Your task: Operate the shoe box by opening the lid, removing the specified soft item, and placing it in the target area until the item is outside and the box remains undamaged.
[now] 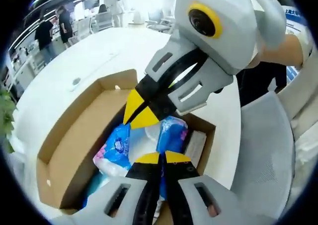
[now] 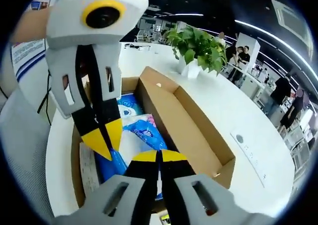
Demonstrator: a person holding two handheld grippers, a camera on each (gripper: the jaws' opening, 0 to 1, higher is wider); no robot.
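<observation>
An open cardboard shoe box (image 1: 119, 79) lies on a white table, its lid (image 1: 74, 150) folded back flat. Soft blue and white packs (image 1: 117, 148) fill the inside, one of them (image 1: 172, 131) just beyond my left gripper (image 1: 161, 158), whose yellow tips are shut. My right gripper (image 1: 141, 113) comes down from the upper right, shut, tips over the packs. In the right gripper view the box (image 2: 82, 183) and its lid (image 2: 191, 128) run away from me. My right gripper (image 2: 159, 155) hangs shut over a blue pack (image 2: 145, 131). The left gripper (image 2: 104, 143) points down into the box, shut.
A white paper slip (image 2: 89, 169) lies along the box's inner wall. A potted plant (image 2: 196, 43) stands on the table (image 2: 238, 106) past the box. A grey mesh chair (image 1: 266, 145) sits close beside the table. People stand far back (image 1: 47, 34).
</observation>
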